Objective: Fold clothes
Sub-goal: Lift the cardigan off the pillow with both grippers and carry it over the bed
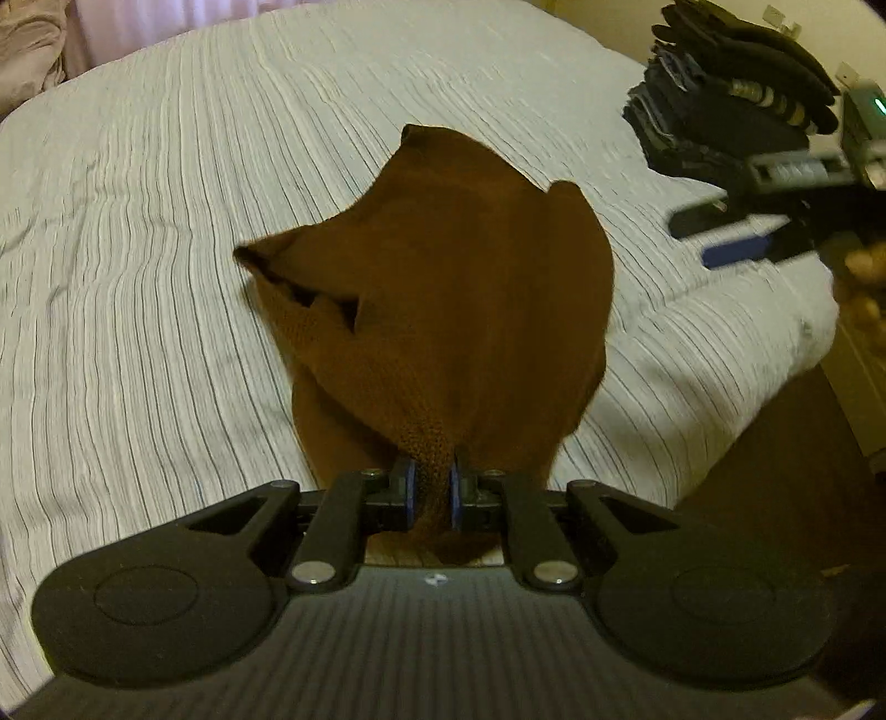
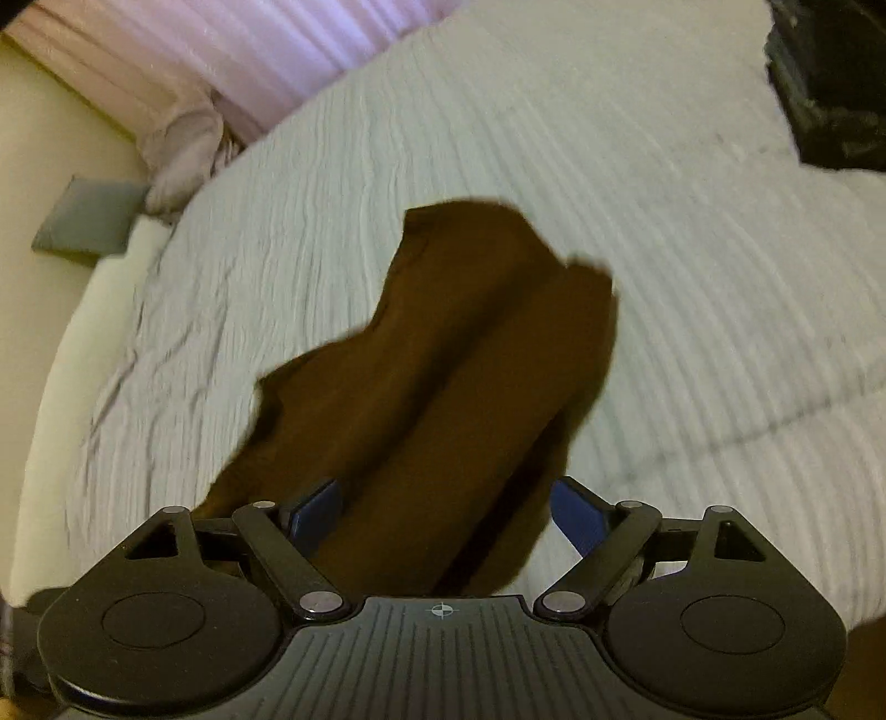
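A brown knitted garment (image 1: 443, 277) lies loosely bunched on the striped white bedcover (image 1: 166, 221), with its near end lifted. My left gripper (image 1: 431, 493) is shut on that near end, and the fabric is pinched between the blue pads. In the right wrist view the same brown garment (image 2: 470, 360) runs away from the camera in two long folds. My right gripper (image 2: 446, 507) is open, its blue pads standing wide on either side of the cloth and not pressing it. The right gripper (image 1: 720, 235) also shows blurred at the right of the left wrist view, beside the garment.
A stack of dark folded clothes (image 1: 731, 111) sits at the bed's far right corner, also visible in the right wrist view (image 2: 830, 83). Pink curtains (image 2: 249, 50) and a crumpled pale cloth (image 2: 183, 149) lie beyond the bed's far left. The bed's edge and brown floor (image 1: 775, 443) are to the right.
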{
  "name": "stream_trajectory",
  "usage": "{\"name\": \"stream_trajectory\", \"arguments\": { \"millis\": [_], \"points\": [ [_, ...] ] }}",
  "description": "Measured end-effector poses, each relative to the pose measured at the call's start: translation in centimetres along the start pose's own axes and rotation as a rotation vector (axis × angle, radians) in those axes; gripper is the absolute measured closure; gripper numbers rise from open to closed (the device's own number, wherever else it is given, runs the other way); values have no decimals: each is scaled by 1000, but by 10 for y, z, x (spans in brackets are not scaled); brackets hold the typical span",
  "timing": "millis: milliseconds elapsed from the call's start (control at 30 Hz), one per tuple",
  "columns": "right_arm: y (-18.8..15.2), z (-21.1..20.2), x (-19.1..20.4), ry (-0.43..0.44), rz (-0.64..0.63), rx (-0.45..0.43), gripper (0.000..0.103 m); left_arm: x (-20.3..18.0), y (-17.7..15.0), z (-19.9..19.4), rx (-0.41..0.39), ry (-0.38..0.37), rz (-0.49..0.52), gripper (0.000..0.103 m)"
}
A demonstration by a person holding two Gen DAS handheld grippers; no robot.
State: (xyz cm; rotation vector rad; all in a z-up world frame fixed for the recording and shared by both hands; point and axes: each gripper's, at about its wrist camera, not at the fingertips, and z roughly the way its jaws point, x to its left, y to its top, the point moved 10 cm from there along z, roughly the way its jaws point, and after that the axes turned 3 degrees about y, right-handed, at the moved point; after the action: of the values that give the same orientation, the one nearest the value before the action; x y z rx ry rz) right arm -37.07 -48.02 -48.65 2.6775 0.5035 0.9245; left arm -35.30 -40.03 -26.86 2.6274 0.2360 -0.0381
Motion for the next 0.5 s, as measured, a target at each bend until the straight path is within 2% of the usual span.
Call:
{"name": "stream_trajectory", "arguments": {
  "millis": [133, 233, 300, 367, 500],
  "points": [
    [-2, 24, 53, 85, -95, 55, 17, -10, -3, -7, -47, -43, 71, 93],
    [3, 49, 99, 150, -193, 103, 17, -19, -12, -5, -33, -98, 118, 88],
    [5, 71, 129, 168, -270, 134, 17, -15, -19, -6, -22, -98, 115, 85],
    [2, 99, 151, 148, -344, 165, 17, 0, -31, -8, -6, -70, 69, 80],
    [-1, 155, 179, 66, -482, 191, 17, 37, -61, -11, 35, -16, -29, 80]
  ]
}}
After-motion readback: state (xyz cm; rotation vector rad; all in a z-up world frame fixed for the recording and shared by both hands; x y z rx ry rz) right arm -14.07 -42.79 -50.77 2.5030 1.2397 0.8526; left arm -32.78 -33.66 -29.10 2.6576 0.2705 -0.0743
